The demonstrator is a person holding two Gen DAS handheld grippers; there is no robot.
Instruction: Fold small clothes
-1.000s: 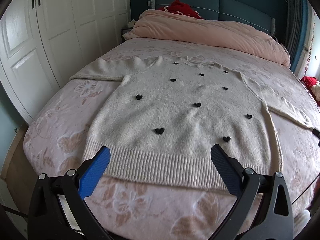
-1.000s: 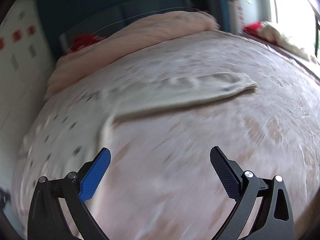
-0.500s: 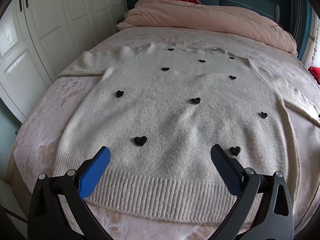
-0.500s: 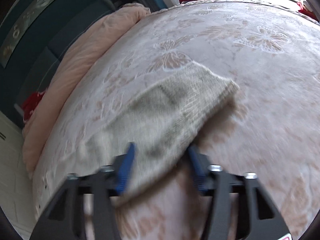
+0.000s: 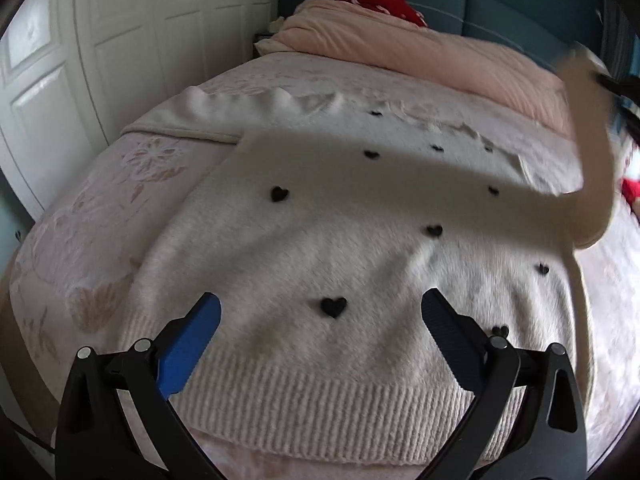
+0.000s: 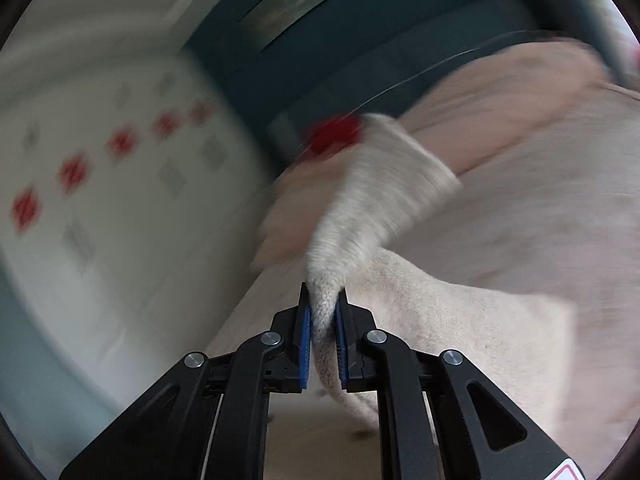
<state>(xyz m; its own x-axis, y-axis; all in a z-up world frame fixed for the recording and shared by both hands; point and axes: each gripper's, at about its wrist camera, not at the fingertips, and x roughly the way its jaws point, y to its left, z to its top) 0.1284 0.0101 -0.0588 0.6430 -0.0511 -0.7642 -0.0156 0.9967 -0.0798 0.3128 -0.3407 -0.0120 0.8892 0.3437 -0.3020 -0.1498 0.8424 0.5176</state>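
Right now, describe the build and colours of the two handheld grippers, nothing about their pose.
The left gripper and the right gripper share one build: black plastic linkage arms with triangular cut-outs, round silver pivot screws, and blue ribbed pads on the fingers. A red-and-white warning label corner shows at the right gripper's lower edge. No sleeves or hands appear.

Bed (image 5: 100,216) under sweater (image 5: 320,248), duvet (image 5: 440,60)

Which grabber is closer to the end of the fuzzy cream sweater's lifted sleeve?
Right. The right gripper is clamped on the cream knit sleeve by its cuff. The left gripper hangs open above the sweater's ribbed hem, away from that sleeve.
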